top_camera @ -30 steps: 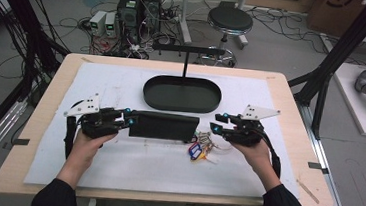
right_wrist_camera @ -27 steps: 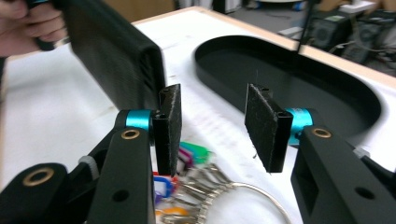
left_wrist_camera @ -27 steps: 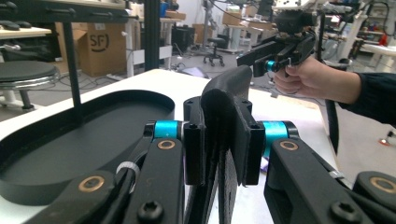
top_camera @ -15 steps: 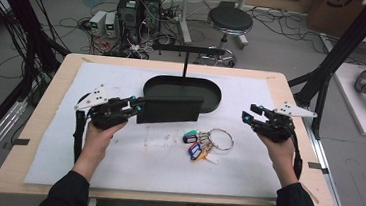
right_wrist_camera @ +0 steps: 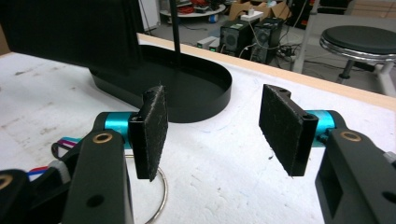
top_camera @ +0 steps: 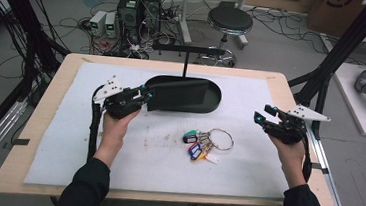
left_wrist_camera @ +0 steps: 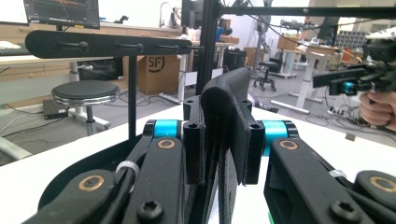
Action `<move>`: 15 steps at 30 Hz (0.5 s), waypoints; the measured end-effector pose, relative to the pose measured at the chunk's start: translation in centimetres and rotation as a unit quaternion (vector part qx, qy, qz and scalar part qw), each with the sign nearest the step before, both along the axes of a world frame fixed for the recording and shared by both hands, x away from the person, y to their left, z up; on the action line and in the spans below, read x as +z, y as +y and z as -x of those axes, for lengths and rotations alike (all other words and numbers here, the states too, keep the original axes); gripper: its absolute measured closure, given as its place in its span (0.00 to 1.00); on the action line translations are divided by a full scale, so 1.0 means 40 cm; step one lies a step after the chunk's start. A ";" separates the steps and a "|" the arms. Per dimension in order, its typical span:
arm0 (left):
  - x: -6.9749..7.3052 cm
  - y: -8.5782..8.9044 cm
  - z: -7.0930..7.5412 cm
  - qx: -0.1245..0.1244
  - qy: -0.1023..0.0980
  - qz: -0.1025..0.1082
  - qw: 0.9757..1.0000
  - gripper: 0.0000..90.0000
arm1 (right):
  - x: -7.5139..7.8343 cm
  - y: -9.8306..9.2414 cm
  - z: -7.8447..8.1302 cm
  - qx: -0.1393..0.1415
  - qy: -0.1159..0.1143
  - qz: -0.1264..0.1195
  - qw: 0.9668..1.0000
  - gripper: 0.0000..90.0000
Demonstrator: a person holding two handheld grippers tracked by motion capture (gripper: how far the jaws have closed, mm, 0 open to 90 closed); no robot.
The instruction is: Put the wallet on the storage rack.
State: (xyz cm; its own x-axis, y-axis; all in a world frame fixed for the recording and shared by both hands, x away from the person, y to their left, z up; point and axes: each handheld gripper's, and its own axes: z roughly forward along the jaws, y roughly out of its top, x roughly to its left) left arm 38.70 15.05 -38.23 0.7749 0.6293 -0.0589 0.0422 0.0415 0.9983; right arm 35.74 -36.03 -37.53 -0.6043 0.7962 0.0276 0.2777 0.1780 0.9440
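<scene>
A flat black pouch (top_camera: 182, 94) hangs over the black oval tray (top_camera: 214, 99), clamped at its left end by my left gripper (top_camera: 147, 96), which is shut on it. In the left gripper view the pouch (left_wrist_camera: 229, 107) stands on edge between the pads. My right gripper (top_camera: 264, 114) is at the table's right side; its jaws have just been opening and nothing is between them. In the right gripper view my right gripper (right_wrist_camera: 217, 126) has its pads (right_wrist_camera: 154, 130) wide apart, facing the tray (right_wrist_camera: 205, 98) and the pouch (right_wrist_camera: 70, 28).
A ring of keys with coloured tags (top_camera: 202, 145) lies on the white mat between my hands; its ring (right_wrist_camera: 161, 196) shows below the right jaws. A black hook bar on a post (top_camera: 188, 49) rises from the tray's back. A stool (top_camera: 230, 21) stands beyond the table.
My left gripper lifted the pouch off the mat and carried it back over the tray. My right gripper moved away to the right from the pouch and keys, and its jaws spread.
</scene>
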 end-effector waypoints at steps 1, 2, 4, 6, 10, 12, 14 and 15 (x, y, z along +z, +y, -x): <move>-0.003 -0.004 -0.006 0.004 -0.001 0.006 1.000 0.85 | 0.000 0.000 0.001 -0.001 0.001 -0.001 1.000 0.48; -0.005 -0.007 -0.013 0.009 -0.001 0.007 1.000 0.85 | 0.000 -0.001 0.000 -0.001 0.000 -0.002 1.000 0.48; -0.009 -0.011 -0.025 0.013 -0.002 0.010 1.000 0.85 | 0.000 -0.003 0.001 -0.003 -0.001 -0.001 1.000 0.48; -0.015 -0.015 -0.038 0.020 -0.001 0.011 1.000 0.85 | -0.001 -0.004 0.001 -0.003 -0.001 -0.001 1.000 0.48; -0.028 -0.029 -0.065 0.032 -0.003 0.013 0.999 0.85 | -0.003 -0.003 0.001 -0.003 -0.001 0.001 1.000 0.48; -0.038 -0.038 -0.077 0.036 -0.003 0.018 0.999 0.85 | -0.003 -0.003 0.000 -0.003 -0.001 0.000 1.000 0.48; -0.048 -0.047 -0.087 0.042 -0.002 0.017 0.999 0.85 | -0.003 -0.004 0.000 -0.003 -0.001 0.002 1.000 0.48; -0.054 -0.051 -0.094 0.042 0.001 0.017 0.999 0.85 | -0.004 -0.004 -0.001 -0.003 -0.001 0.002 1.000 0.48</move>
State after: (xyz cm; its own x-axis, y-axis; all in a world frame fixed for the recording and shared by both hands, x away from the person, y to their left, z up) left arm 42.45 13.01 -40.39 0.7187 0.6904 -0.0822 0.0387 0.0784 0.9962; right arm 35.76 -36.19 -37.67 -0.6003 0.7994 0.0235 0.2766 0.1800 0.9440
